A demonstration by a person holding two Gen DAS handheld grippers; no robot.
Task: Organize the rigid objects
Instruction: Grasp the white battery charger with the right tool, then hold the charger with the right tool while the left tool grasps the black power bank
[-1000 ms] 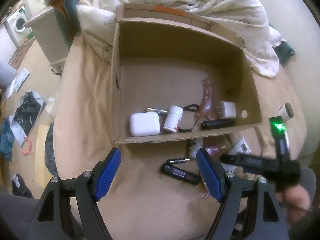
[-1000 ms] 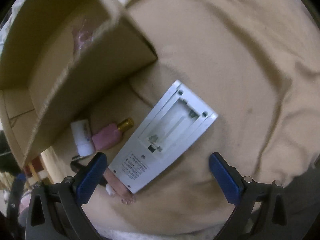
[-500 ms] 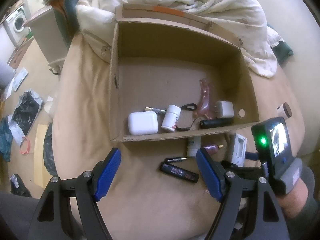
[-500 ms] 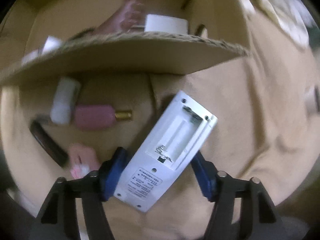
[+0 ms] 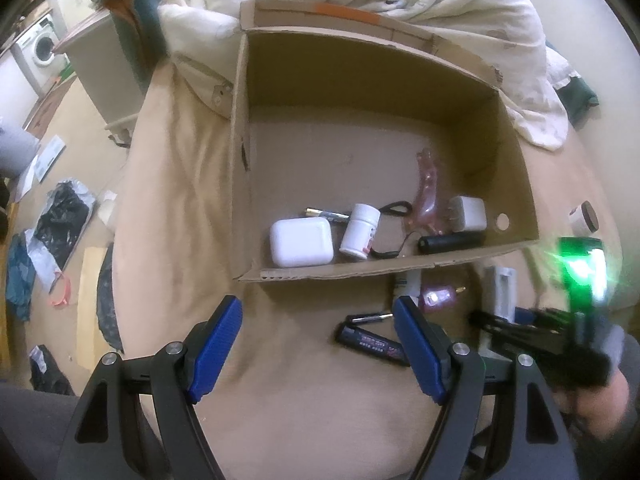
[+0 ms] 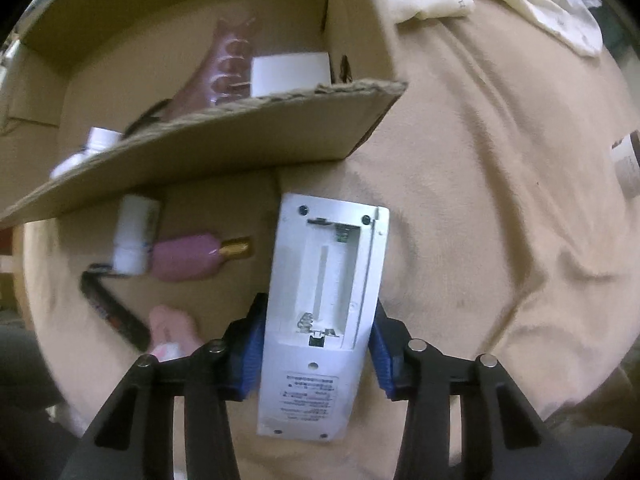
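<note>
White duvet [image 5: 420,4] behind, washing machine [image 5: 40,46] far left, floor litter [image 5: 60,220]

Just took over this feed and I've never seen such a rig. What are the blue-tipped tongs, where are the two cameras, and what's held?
They are two hand-held grippers, each carrying a fisheye camera looking along its fingers. The left gripper hangs open over the tan blanket, facing the brown cardboard box of small items. The right gripper has just been closing and now clamps the white plastic device with an open battery bay. A pink bottle lies outside the box.
</note>
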